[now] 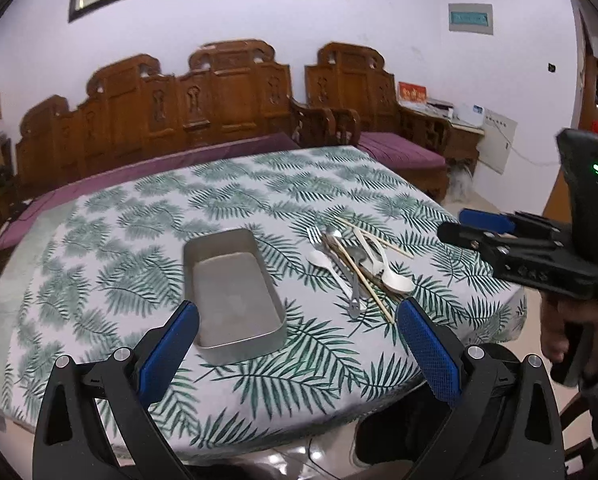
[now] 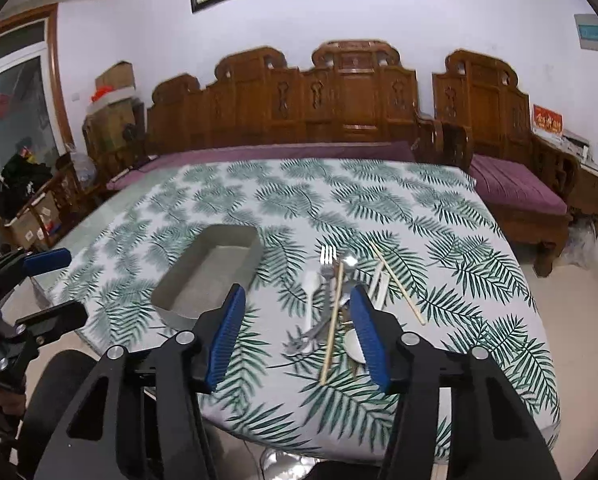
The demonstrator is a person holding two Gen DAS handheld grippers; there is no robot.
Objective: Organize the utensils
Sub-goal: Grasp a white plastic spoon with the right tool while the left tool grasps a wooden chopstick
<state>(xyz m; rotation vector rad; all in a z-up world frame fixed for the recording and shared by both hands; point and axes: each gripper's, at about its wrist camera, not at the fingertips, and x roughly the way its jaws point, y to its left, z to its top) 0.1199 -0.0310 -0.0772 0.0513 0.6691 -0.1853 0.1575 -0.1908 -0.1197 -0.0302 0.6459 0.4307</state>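
An empty grey metal tray (image 1: 235,292) (image 2: 211,276) sits on the leaf-patterned tablecloth. To its right lies a loose pile of utensils (image 1: 355,264) (image 2: 339,300): a metal fork (image 2: 328,258), white plastic spoons (image 1: 395,282), a metal spoon, and wooden chopsticks (image 2: 333,320) (image 2: 399,284). My left gripper (image 1: 299,320) is open and empty, above the table's near edge before the tray. My right gripper (image 2: 297,308) is open and empty, hovering just before the utensil pile. It also shows at the right of the left wrist view (image 1: 471,228).
The table (image 2: 379,208) has a near edge close under both grippers. A carved wooden bench with purple cushions (image 2: 339,120) stands behind it, a wooden chair (image 2: 511,184) at the right. Boxes and clutter (image 2: 31,208) sit at the far left.
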